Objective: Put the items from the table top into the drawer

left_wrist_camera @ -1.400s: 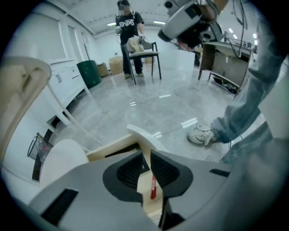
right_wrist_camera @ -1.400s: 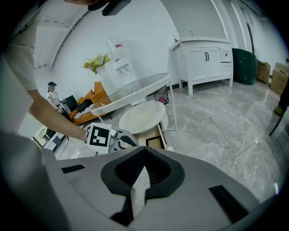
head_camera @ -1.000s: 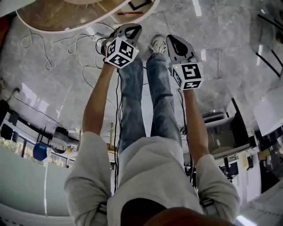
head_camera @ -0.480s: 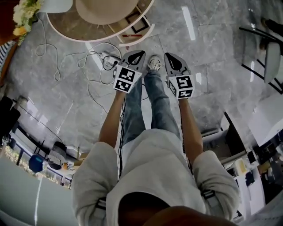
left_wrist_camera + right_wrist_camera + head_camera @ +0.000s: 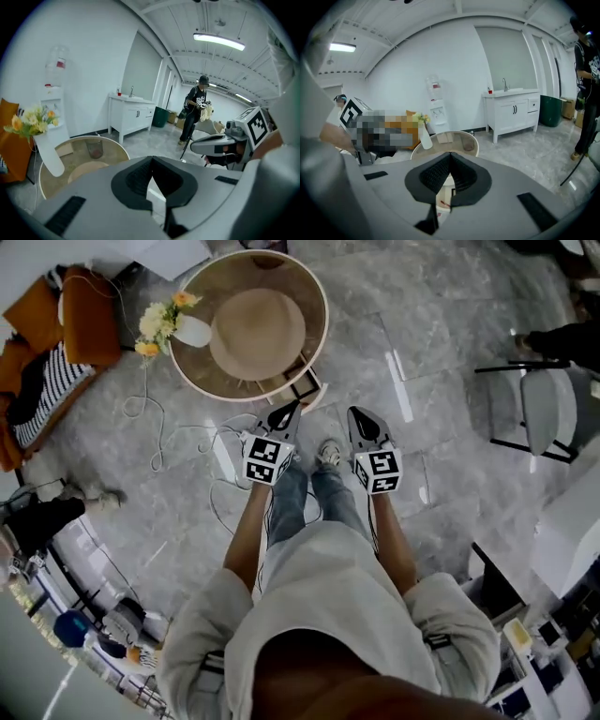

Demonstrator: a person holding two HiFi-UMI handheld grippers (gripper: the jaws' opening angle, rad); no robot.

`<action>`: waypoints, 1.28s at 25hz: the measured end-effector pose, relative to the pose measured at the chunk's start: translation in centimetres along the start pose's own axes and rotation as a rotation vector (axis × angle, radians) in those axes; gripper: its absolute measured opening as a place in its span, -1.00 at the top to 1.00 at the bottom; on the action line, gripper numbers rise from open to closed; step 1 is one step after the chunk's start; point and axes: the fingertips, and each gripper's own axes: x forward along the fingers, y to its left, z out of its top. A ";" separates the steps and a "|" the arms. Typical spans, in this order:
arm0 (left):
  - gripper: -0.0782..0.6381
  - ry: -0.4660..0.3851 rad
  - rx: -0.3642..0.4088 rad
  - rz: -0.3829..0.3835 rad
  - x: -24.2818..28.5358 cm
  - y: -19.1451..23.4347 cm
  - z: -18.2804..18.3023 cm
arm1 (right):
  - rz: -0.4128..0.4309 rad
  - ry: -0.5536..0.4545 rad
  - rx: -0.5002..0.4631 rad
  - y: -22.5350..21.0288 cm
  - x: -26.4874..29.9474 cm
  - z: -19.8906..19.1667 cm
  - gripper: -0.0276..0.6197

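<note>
A round wooden tabletop (image 5: pixel 202 373) stands on a grey marbled floor (image 5: pixel 450 334) and serves as the landmark. A straw hat (image 5: pixel 258 334) lies at its middle, and a white vase (image 5: pixel 194 331) of yellow flowers stands at its left edge. A shallow white drawer (image 5: pixel 305 386), as far as can be told, juts open from the near rim with a red thing in it.

The left gripper (image 5: pixel 286 412) and the right gripper (image 5: pixel 362 414) hang side by side just short of that rim. The jaws of both are pressed together with nothing between them.

Loose cables (image 5: pixel 155 427) trail on the floor beside the table, and an orange seat (image 5: pixel 56 315) lies to its left. A grey chair (image 5: pixel 544 413) is well apart to the right. Beyond the table, against white walls, stand a water dispenser (image 5: pixel 436 108) and a white sink cabinet (image 5: pixel 513 112). A green bin (image 5: pixel 553 110) is next to them, and a person (image 5: pixel 197 110) stands farther off.
</note>
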 end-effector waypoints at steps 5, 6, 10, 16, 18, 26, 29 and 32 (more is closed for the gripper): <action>0.74 -0.086 0.083 0.051 -4.1 0.6 7.8 | -0.009 -0.081 -0.041 1.0 -2.6 6.7 0.84; 0.74 -0.101 0.086 0.059 -4.9 0.6 9.0 | -0.014 -0.096 -0.049 1.2 -3.2 7.9 0.84; 0.74 -0.141 0.072 0.093 -7.8 0.3 12.3 | -0.038 -0.142 -0.074 1.0 -6.0 11.8 0.84; 0.74 -0.132 0.092 0.124 -11.8 0.3 13.5 | -0.074 -0.168 -0.112 0.9 -9.4 14.8 0.84; 0.74 -0.150 0.106 0.135 -12.3 0.6 15.2 | -0.087 -0.185 -0.125 0.2 -9.9 16.2 0.84; 0.74 -0.233 0.148 0.183 -15.0 2.0 21.1 | -0.127 -0.245 -0.140 -0.9 -11.8 20.8 0.84; 0.74 -0.265 0.156 0.198 -16.0 2.8 22.2 | -0.134 -0.281 -0.154 -0.7 -11.9 22.3 0.84; 0.74 -0.298 0.161 0.211 -16.9 3.7 23.1 | -0.143 -0.316 -0.174 -0.3 -11.7 23.8 0.84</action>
